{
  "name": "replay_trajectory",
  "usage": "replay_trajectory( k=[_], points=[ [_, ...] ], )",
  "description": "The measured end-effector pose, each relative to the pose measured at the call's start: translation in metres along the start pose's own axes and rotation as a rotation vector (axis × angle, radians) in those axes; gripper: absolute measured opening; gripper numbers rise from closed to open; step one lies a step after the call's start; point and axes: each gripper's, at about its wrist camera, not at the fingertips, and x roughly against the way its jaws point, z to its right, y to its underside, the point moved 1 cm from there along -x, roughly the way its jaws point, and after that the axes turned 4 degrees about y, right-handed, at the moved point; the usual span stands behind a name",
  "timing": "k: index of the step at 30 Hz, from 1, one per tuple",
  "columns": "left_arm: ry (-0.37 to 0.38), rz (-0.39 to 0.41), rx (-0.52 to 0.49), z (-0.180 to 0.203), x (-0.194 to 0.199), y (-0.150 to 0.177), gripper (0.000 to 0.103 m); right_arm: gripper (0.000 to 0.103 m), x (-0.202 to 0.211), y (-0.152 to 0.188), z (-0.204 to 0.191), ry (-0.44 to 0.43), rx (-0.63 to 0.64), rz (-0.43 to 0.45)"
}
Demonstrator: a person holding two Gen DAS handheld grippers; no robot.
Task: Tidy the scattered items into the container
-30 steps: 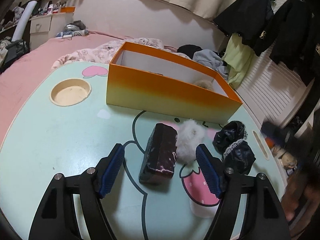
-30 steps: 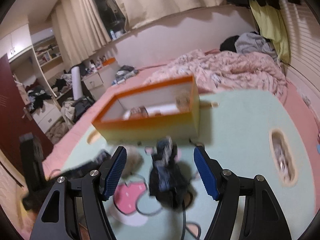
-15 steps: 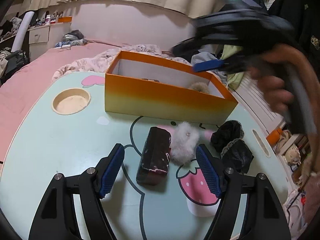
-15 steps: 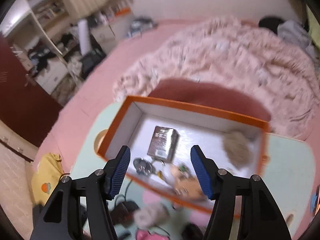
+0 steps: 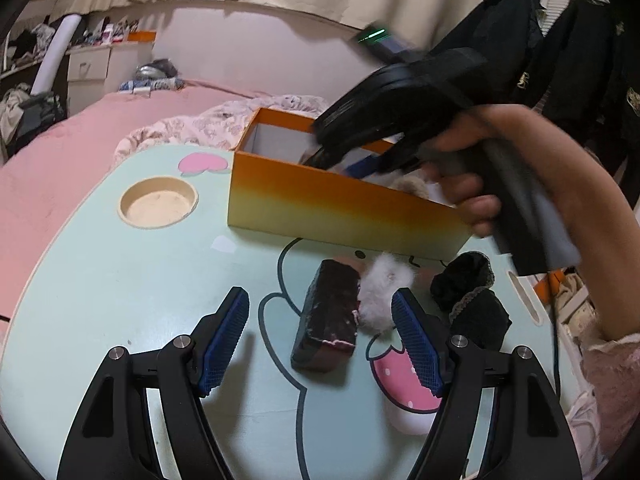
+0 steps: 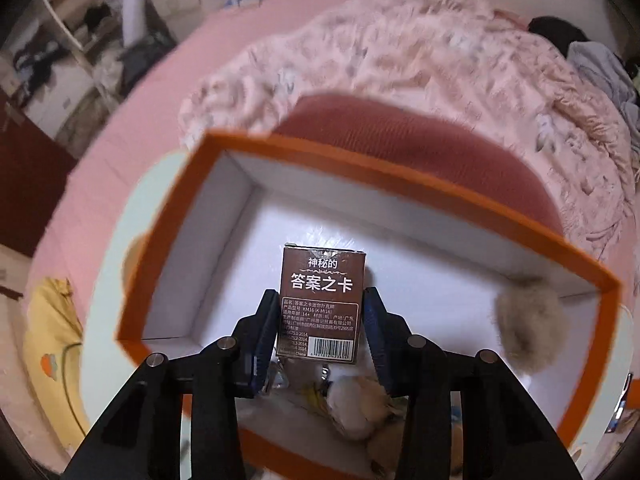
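The orange box (image 5: 344,204), the container for the scattered items, sits open on a pale green table (image 5: 120,280) at the foot of a pink bed (image 5: 60,148).

From the left wrist camera: the left gripper (image 5: 320,336) hovers in front of the box with its blue pads spread wide and nothing clamped. Between the pads, in front of the box, lie a dark glossy packet (image 5: 330,316) and, touching its right side, a white fluffy pompom (image 5: 382,292). Just right of the pompom is a black lace-trimmed bundle (image 5: 472,300). Left of the box is a round recess (image 5: 158,202) in the tabletop. A person's hand (image 5: 468,184) holds the right gripper (image 5: 362,166) over the box; it is blurred, its tips dip behind the front wall, and it hides much of the box's inside. Dark clothes (image 5: 560,64) hang to the right of the box.

From the right wrist camera: the view looks down into the box (image 6: 400,176). The right gripper (image 6: 322,320) has its jaws closing, with a brown card pack (image 6: 320,304) printed with Chinese text and a barcode standing between the pads; whether they already press it I cannot tell. A beige pompom (image 6: 528,336) lies at the box's right end. Small items at the near wall are hidden behind the fingers and hard to make out. A rumpled floral blanket (image 6: 400,52) lies beyond the box.
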Motion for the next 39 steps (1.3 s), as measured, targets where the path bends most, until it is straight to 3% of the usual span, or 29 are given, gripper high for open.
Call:
replay_trajectory(
  k=[4, 9, 14, 22, 24, 27, 31, 34, 37, 39],
  points=[
    [-0.003, 0.008, 0.014, -0.003, 0.001, -0.001, 0.074, 0.041, 0.064, 0.021, 0.007, -0.082, -0.004, 0.146],
    [-0.009, 0.013, 0.048, -0.011, -0.001, -0.002, 0.074, 0.041, 0.132, 0.107, 0.02, -0.182, -0.015, 0.293],
    [-0.027, 0.022, 0.061, -0.015, 0.006, -0.01, 0.074, 0.041, 0.102, 0.183, 0.013, -0.212, -0.042, 0.239],
    [-0.023, 0.02, 0.044, -0.007, 0.021, -0.048, 0.074, 0.042, 0.043, 0.199, 0.005, -0.11, -0.019, 0.194],
    [0.008, -0.026, 0.034, 0.0, 0.018, -0.063, 0.074, 0.043, 0.046, 0.202, 0.011, -0.14, -0.048, 0.228],
    [0.048, -0.09, -0.01, 0.02, 0.01, -0.085, 0.074, 0.054, 0.063, 0.212, 0.022, -0.17, -0.09, 0.33],
    [0.108, -0.251, -0.058, 0.052, -0.029, -0.118, 0.074, 0.056, 0.086, 0.226, 0.032, -0.151, -0.151, 0.442],
    [0.084, -0.4, -0.086, 0.072, -0.072, -0.132, 0.072, 0.056, 0.09, 0.231, 0.035, -0.161, -0.168, 0.452],
    [0.059, -0.532, -0.108, 0.084, -0.107, -0.133, 0.056, 0.056, 0.088, 0.23, 0.035, -0.171, -0.171, 0.432],
    [0.031, -0.598, -0.111, 0.087, -0.126, -0.129, 0.056, 0.056, 0.088, 0.23, 0.032, -0.175, -0.17, 0.426]
  ],
)
